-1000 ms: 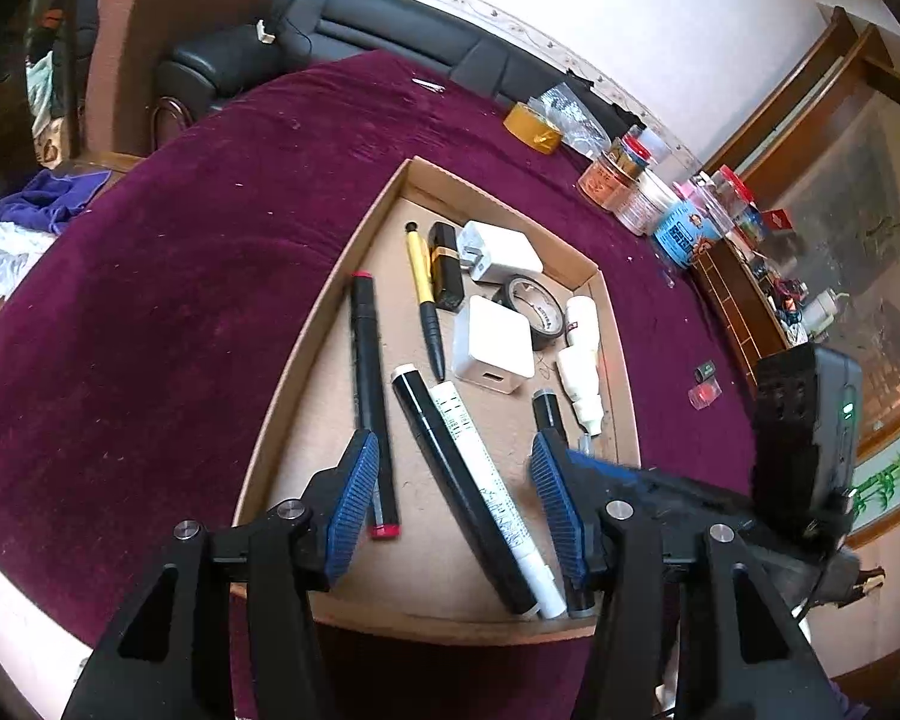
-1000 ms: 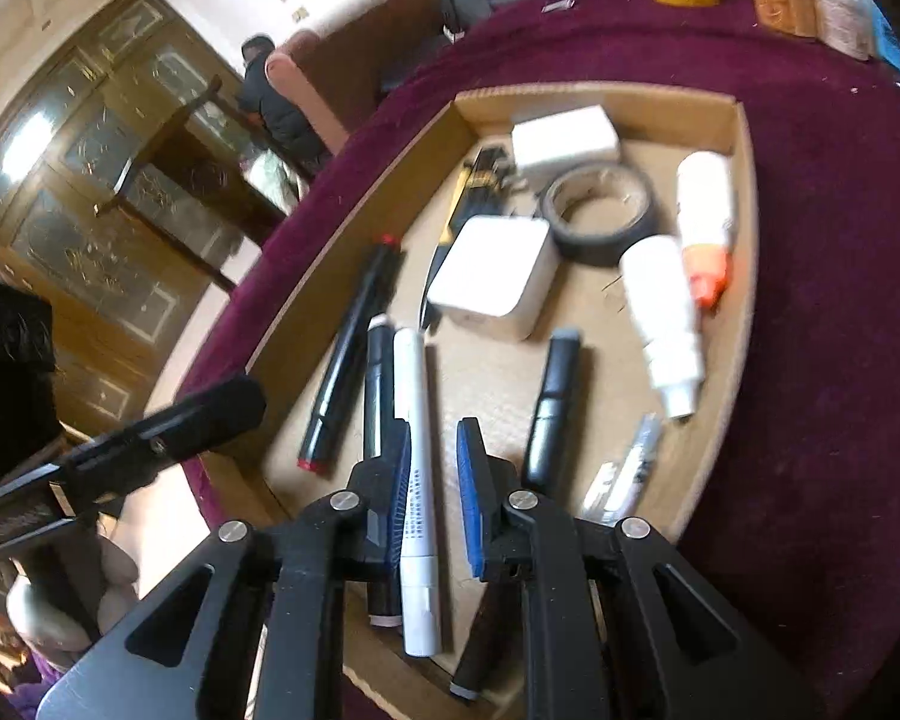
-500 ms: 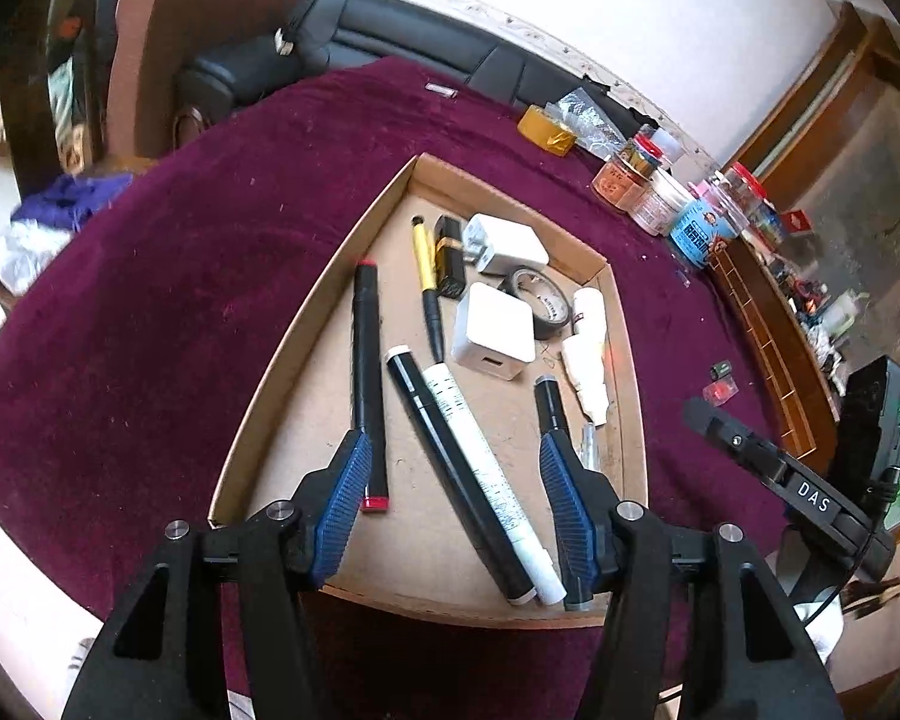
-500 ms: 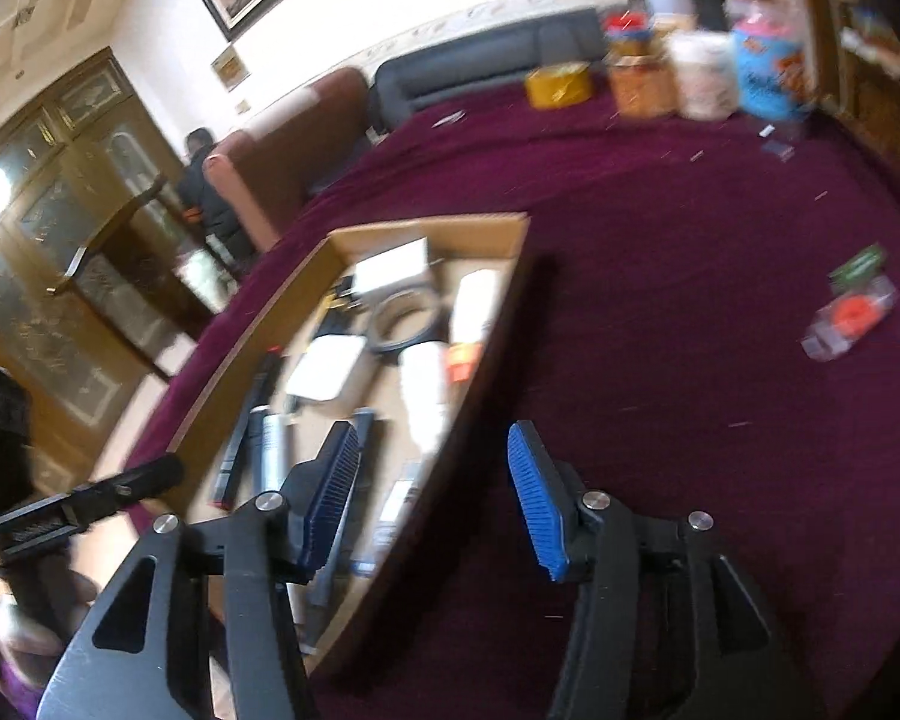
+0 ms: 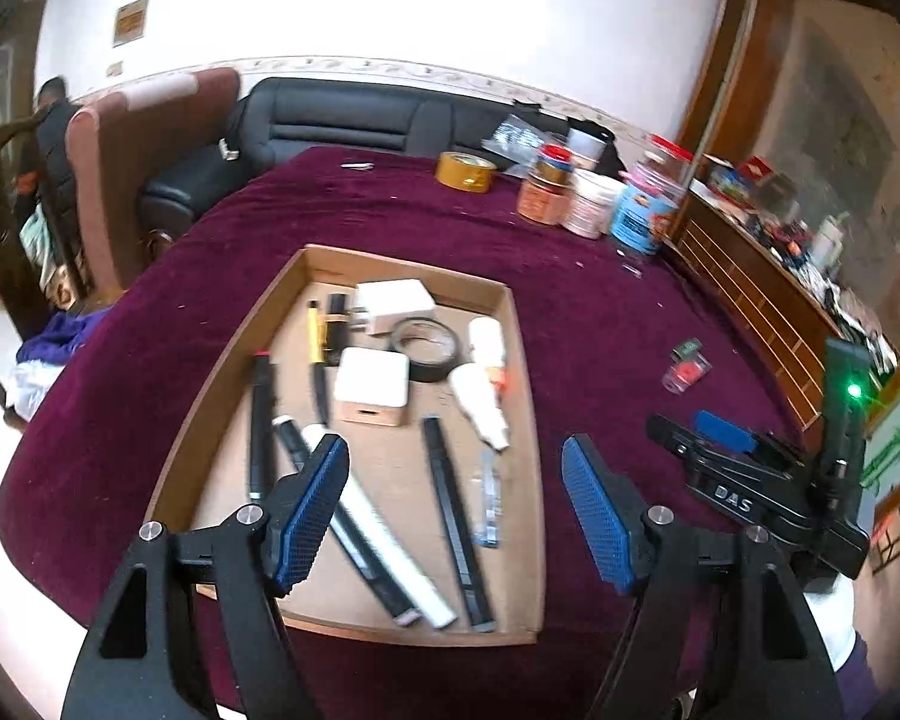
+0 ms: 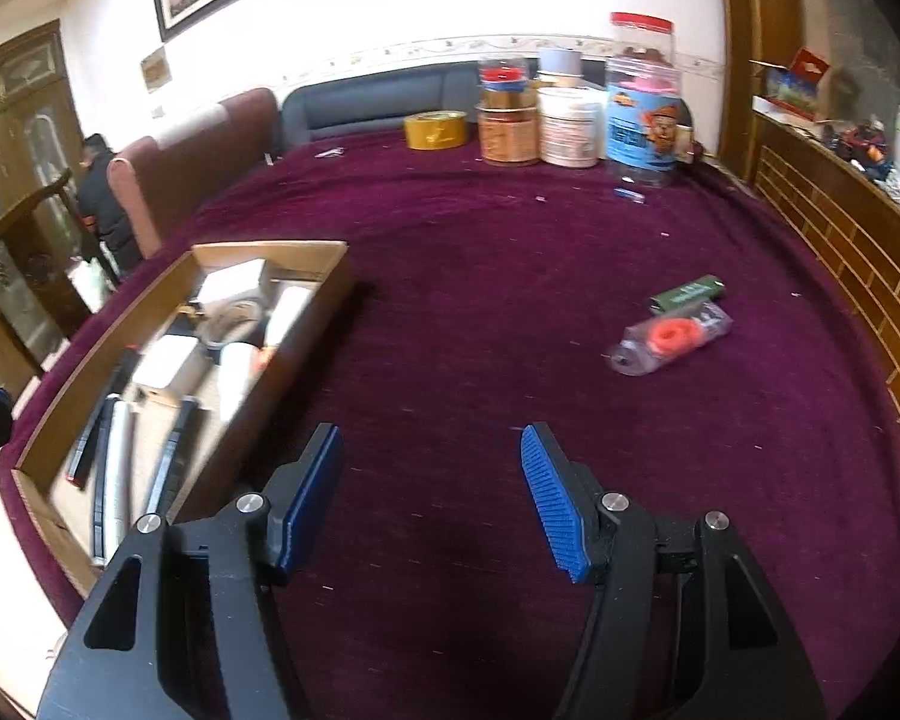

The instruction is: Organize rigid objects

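Observation:
A shallow cardboard tray (image 5: pixel 525 420) (image 6: pixel 324 294) on the purple tablecloth holds pens, markers, two white chargers, a black tape roll (image 5: pixel 424 342) and white glue bottles. My left gripper (image 5: pixel 456 507) is open and empty above the tray's near end. My right gripper (image 6: pixel 429 492) is open and empty over bare cloth right of the tray. A clear packet with an orange part (image 6: pixel 672 339) (image 5: pixel 687 372) and a small green item (image 6: pixel 687 294) (image 5: pixel 687 349) lie loose on the cloth, ahead and right of the right gripper.
Jars and tubs (image 6: pixel 570 120) and a yellow tape roll (image 6: pixel 437 129) stand at the table's far edge. A wooden cabinet (image 6: pixel 840 228) borders the right side. A sofa and chair are behind the table.
Both grippers have pulled back and up from the tray. The right gripper has opened wide and swung right, away from the pens, to face the loose items on the cloth.

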`<act>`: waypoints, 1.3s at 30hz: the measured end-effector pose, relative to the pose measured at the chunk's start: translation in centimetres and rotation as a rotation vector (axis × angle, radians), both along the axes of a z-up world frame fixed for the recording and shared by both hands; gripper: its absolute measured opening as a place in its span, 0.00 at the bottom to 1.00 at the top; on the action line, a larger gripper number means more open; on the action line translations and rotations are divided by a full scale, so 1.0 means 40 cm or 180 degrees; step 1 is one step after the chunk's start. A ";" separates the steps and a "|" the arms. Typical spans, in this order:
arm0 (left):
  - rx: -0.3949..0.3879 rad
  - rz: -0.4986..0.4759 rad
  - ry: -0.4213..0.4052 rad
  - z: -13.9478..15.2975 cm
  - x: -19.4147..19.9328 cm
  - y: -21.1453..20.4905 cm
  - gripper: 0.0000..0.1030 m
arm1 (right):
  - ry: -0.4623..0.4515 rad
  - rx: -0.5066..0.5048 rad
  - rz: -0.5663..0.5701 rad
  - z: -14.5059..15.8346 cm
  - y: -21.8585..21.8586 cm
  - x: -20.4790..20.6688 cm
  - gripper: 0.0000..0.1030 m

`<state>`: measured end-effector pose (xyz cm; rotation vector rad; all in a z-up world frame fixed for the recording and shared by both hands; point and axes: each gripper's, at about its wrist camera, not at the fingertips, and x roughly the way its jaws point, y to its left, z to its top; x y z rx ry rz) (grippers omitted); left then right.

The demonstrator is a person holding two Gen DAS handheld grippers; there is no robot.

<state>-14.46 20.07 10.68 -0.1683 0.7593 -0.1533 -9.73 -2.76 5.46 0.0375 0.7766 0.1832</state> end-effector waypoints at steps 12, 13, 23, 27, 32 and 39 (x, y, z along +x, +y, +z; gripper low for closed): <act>0.0188 -0.0260 0.0083 -0.007 -0.008 -0.109 0.66 | 0.0021 -0.0270 -0.0271 -0.018 -0.055 -0.003 0.59; 0.0189 -0.0263 0.0093 -0.010 -0.008 -0.112 0.66 | 0.0018 -0.0301 -0.0281 -0.020 -0.054 -0.003 0.59; 0.0180 -0.0252 0.0195 -0.032 0.004 -0.115 0.66 | 0.0011 -0.0502 -0.0264 -0.031 -0.047 0.002 0.59; 0.0129 -0.0271 0.0216 -0.033 0.008 -0.114 0.66 | 0.0178 -0.0326 -0.0352 -0.029 -0.107 0.032 0.59; 0.0008 -0.0311 0.0196 -0.037 0.011 -0.109 0.66 | 0.0405 0.0351 -0.0683 -0.013 -0.303 0.110 0.59; -0.0141 -0.0346 0.0278 -0.060 0.015 -0.103 0.66 | 0.0494 0.0905 -0.0996 0.011 -0.463 0.272 0.59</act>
